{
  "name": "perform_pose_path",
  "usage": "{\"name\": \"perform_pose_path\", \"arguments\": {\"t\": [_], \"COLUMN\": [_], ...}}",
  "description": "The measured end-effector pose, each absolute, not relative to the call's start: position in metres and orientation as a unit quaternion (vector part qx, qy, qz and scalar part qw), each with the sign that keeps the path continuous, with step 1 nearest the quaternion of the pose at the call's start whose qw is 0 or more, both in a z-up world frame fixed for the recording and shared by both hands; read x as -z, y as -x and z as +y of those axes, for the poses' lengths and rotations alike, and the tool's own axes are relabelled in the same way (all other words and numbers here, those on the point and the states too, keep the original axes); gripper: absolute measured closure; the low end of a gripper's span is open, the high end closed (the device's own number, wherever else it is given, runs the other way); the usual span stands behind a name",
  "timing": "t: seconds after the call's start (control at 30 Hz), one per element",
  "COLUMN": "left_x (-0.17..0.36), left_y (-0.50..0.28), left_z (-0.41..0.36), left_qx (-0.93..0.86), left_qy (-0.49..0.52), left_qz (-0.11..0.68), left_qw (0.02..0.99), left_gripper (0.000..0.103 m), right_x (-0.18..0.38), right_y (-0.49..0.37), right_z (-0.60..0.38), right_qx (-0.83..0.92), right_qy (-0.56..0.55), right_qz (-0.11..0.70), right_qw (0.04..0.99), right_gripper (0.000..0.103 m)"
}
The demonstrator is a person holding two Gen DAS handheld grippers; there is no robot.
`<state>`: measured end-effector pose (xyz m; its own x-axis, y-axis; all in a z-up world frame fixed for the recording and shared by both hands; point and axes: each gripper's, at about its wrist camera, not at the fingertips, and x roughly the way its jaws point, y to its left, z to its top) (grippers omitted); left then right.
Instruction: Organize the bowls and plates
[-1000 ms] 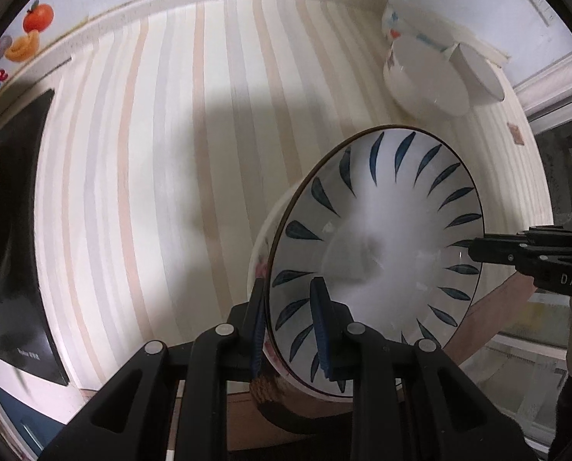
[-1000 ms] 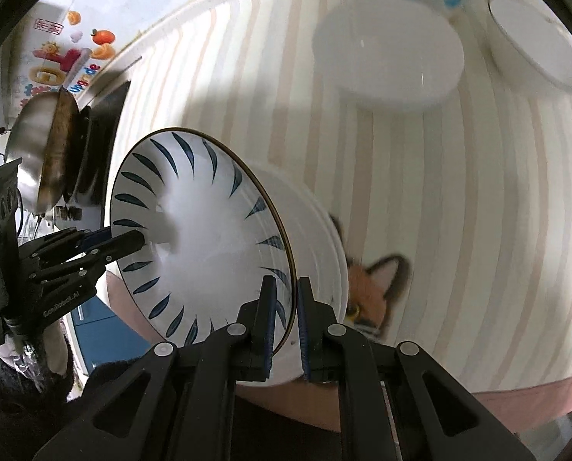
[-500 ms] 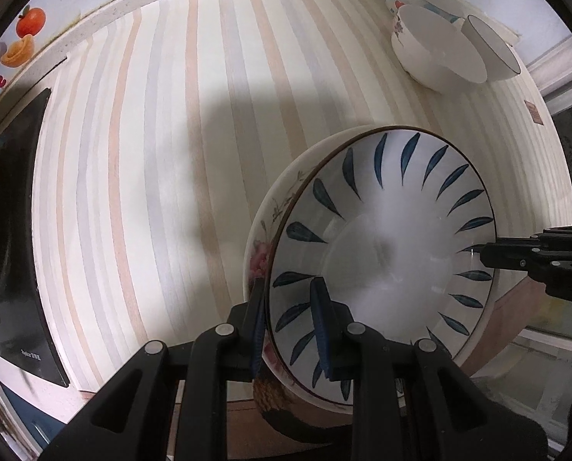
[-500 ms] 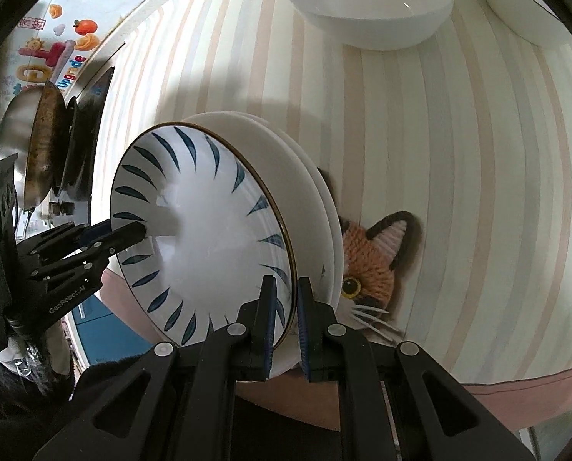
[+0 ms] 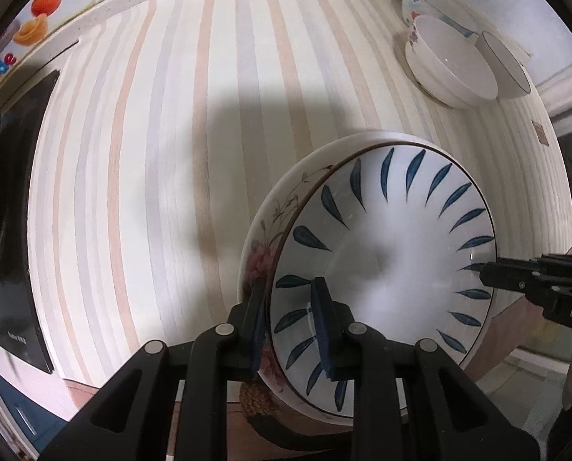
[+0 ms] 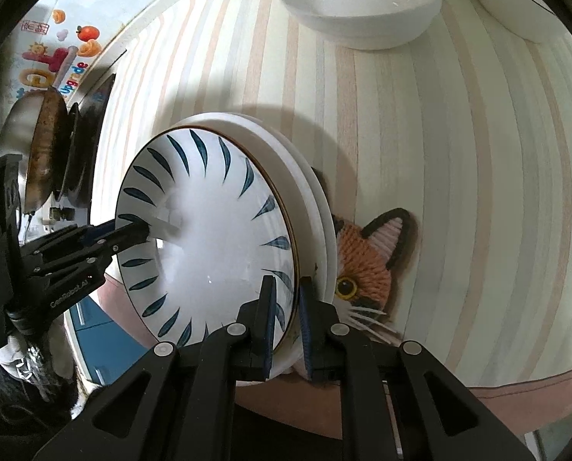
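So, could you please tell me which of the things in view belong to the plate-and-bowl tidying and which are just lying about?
Part of the job:
- blue-leaf plate, gripped at opposite rims by the left gripper and right gripper
- floral plate underneath
- white bowls near the wall

Just lying about:
- knitted cat coaster
- pan on the stove
- fruit stickers

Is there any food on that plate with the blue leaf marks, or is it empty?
Empty. The blue-leaf plate shows only bare, glossy white inside its ring of marks in both views, with nothing lying on it.
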<state>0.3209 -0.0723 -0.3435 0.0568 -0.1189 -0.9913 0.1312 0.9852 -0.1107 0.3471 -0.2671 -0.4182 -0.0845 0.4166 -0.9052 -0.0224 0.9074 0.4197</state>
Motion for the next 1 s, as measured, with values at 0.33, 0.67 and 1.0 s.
{"name": "perform_pose_path", "arguments": {"t": [0.33, 0.67, 1.0], "left_x": [0.346, 0.297, 0.203], "left_y": [-0.314, -0.282, -0.212], "left_z": [-0.06, -0.069, -0.073], "left_qx": [0.062, 0.036, 0.038], "left_qy": [0.027, 0.007, -0.002], "left_qz": [0.689, 0.637, 0.559], "left_qw": [0.722, 0.77, 0.828], "left_gripper": [0.082, 0.082, 0.07], "right_x": [0.415, 0.383, 0.287], "right_y": [-0.35, -0.339, -0.276], "right_z": [-0.278, -0.272, -0.252], "right_qx": [-0.173, -0.149, -0.12], "right_qy": [-0.154, -0.111, -0.071], "right_qz": [0.712, 0.693, 0.629], "right_qw": [0.662, 0.697, 0.765], "right_gripper": [0.086, 0.077, 0.04]}}
